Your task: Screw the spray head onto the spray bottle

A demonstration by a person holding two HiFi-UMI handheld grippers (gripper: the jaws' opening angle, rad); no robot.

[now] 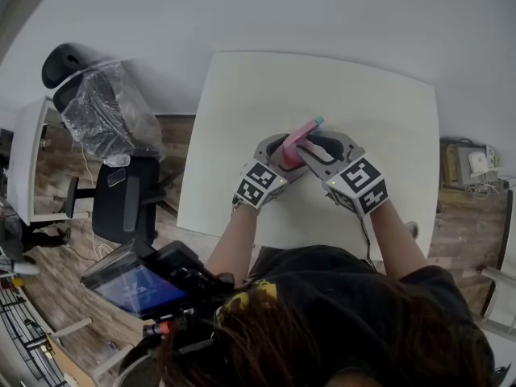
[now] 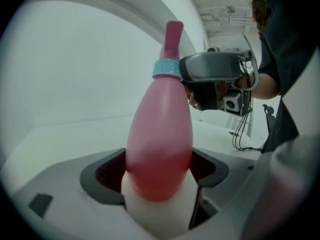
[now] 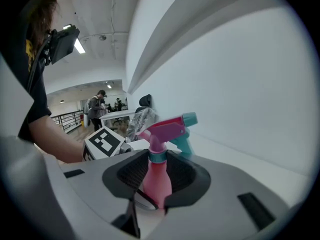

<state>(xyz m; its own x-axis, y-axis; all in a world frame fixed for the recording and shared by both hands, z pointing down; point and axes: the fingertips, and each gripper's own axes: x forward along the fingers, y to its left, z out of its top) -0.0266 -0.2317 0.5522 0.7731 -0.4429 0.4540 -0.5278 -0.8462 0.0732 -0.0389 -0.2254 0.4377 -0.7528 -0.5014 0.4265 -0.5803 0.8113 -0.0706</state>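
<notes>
The left tongs (image 1: 276,153) pinch the pink spray bottle (image 2: 159,144) round its wide body and hold it tilted over the desk (image 1: 347,87), likely to brace it against twisting. The spray head (image 3: 170,126) sits on the bottle's neck. The right tongs (image 1: 324,150) straddle its teal collar (image 3: 157,157) with the pads seemingly spread just clear of it, perhaps readying a tightening turn.
</notes>
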